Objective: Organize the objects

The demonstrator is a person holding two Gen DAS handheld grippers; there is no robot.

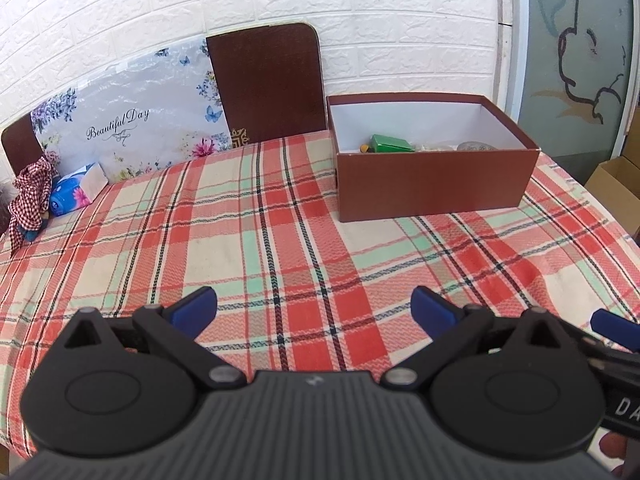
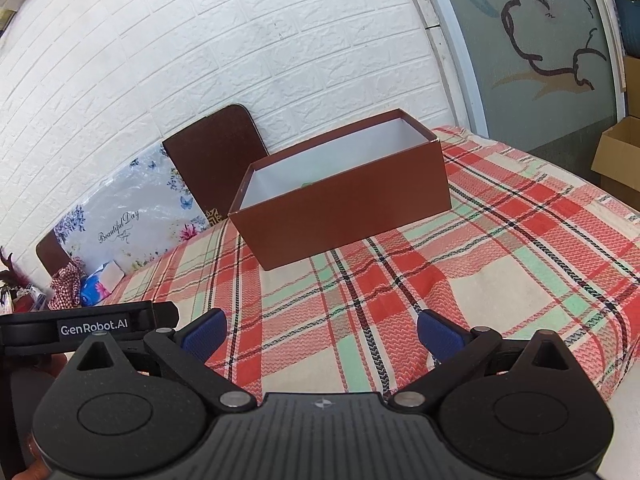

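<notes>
A brown open box (image 1: pixel 432 184) with a white inside stands on the plaid tablecloth (image 1: pixel 256 240) at the far right. Inside it lie a green block (image 1: pixel 390 144), a grey stone-like piece (image 1: pixel 476 146) and other small things half hidden by the wall. My left gripper (image 1: pixel 314 310) hovers open over bare cloth, well short of the box, with nothing between its blue pads. In the right wrist view the same box (image 2: pixel 344 212) sits ahead. My right gripper (image 2: pixel 322 334) is open too and empty. A blue fingertip of the right gripper (image 1: pixel 614 328) shows at the left view's edge.
A brown lid (image 1: pixel 268 84) leans on the white brick wall behind the table, beside a flowered "Beautiful Day" panel (image 1: pixel 128 128). A blue tissue pack (image 1: pixel 76 194) and a red checked cloth (image 1: pixel 30 200) lie at the far left. Cardboard boxes (image 2: pixel 618 156) stand off the table's right.
</notes>
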